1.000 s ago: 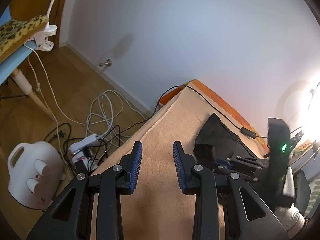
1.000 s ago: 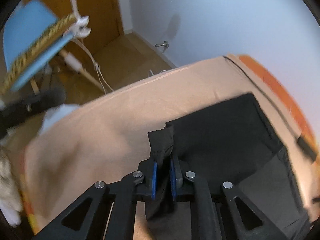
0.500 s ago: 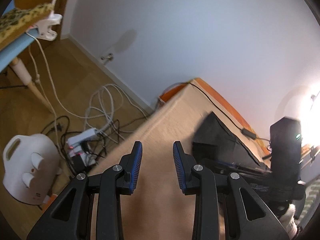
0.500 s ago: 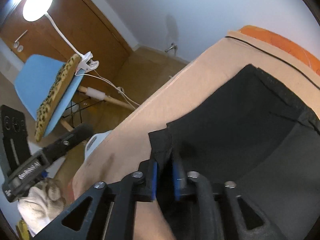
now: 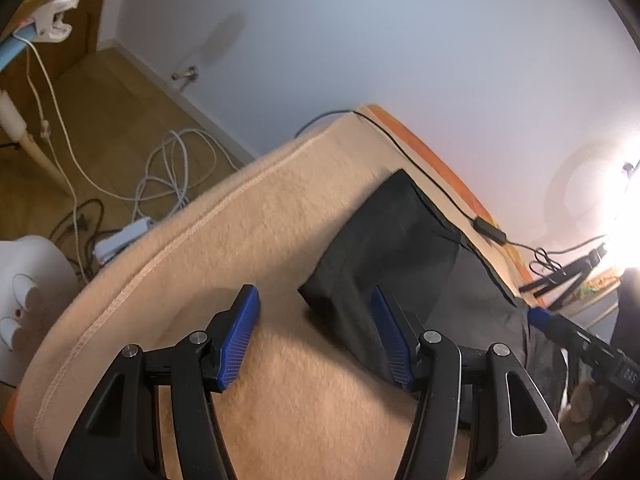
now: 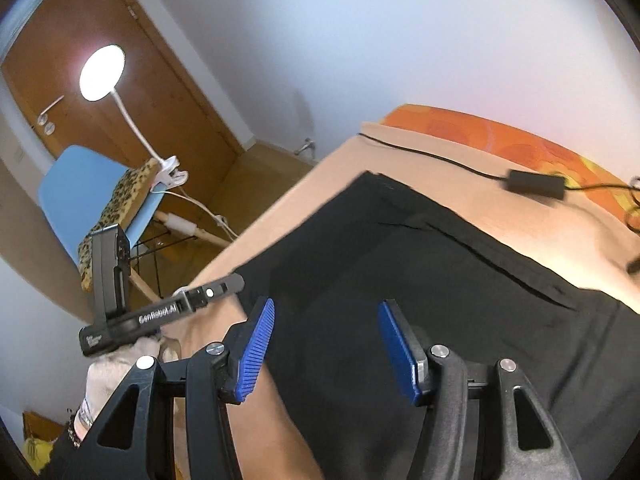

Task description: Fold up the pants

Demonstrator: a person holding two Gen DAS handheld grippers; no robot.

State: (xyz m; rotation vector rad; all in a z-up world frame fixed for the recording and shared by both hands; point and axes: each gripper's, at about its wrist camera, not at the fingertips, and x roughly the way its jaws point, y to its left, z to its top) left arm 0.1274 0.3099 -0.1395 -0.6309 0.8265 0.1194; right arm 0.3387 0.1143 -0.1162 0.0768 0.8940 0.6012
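Observation:
Black pants [image 5: 400,248] lie folded on a beige blanket [image 5: 240,240] on the bed. My left gripper [image 5: 316,332] hangs low over the blanket, its jaws opening. The pants' near corner lies between its blue pads [image 5: 240,332], close to the right one, and neither pad presses on it. My right gripper [image 6: 328,348] hovers above the pants [image 6: 420,280], jaws opening, with nothing held between them. The left gripper [image 6: 216,288] also shows in the right wrist view, at the pants' left edge. The right gripper's tip [image 5: 540,316] shows at the far right of the left wrist view.
A black cable with an adapter [image 6: 536,184] runs along the bed's far side by an orange sheet [image 6: 480,132]. Beside the bed are a blue chair [image 6: 80,188], a clamp lamp [image 6: 102,72], a white heater [image 5: 24,292] and floor cables [image 5: 168,172].
My right gripper opened, let go of the pants fold and lifted away. My left gripper widened and dropped toward the pants' near corner.

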